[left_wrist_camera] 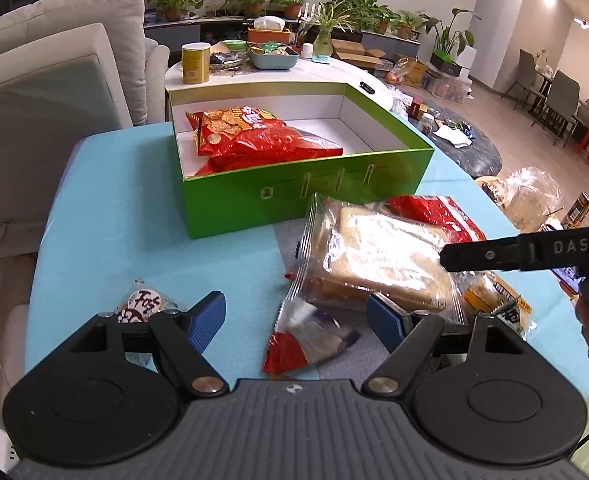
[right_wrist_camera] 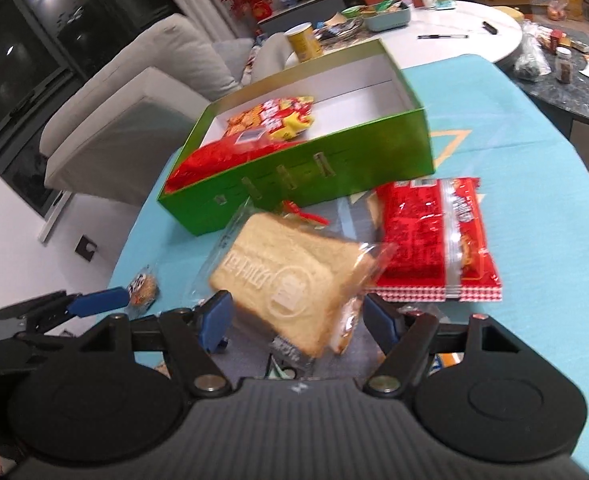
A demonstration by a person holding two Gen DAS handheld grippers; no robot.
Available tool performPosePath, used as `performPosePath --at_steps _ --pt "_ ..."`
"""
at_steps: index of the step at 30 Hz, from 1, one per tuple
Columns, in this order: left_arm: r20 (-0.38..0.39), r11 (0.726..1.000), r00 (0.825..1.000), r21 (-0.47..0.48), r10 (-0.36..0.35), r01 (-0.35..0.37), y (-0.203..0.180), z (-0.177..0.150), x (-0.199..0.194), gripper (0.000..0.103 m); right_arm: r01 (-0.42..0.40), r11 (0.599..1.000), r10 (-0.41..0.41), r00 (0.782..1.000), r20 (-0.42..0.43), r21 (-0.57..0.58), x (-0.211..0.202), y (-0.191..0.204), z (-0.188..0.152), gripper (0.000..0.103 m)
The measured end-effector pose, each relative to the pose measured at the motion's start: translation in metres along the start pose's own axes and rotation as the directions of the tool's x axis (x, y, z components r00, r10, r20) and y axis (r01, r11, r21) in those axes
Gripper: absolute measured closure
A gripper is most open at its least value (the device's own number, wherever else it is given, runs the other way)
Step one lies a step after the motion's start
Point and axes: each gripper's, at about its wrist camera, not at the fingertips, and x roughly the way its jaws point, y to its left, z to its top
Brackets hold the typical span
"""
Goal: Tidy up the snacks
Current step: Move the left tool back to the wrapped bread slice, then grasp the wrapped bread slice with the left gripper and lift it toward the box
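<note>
Green box (left_wrist_camera: 294,204) sits open on the blue table, red cracker bags (left_wrist_camera: 262,140) piled at its left end. In front: clear bag of sliced bread (right_wrist_camera: 294,284), flat red snack pack (right_wrist_camera: 434,240), small round cookie (right_wrist_camera: 144,290).

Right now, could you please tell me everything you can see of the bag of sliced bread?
The bag of sliced bread is a clear, crinkly plastic bag holding pale square slices with tan crusts; white printing covers its face. It is tilted in front of the green box, between the fingers of the right gripper, partly overlapping the red snack packet. Whether the fingers clamp it is unclear. The left gripper is open.
</note>
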Motion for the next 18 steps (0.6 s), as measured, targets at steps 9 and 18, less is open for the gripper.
performPosePath --at_steps 9,18 --pt "0.001 0.998 1.000 0.062 -0.029 0.029 -0.010 0.018 0.018 0.025 -0.002 0.997 0.001 1.000 0.004 0.080 -0.004 -0.009 -0.002 0.025" --pt "-0.063 0.988 0.994 0.117 -0.091 0.098 -0.022 0.024 0.049 0.025 0.010 0.989 -0.005 1.000 -0.029 0.147 0.009 -0.010 -0.001 0.025"
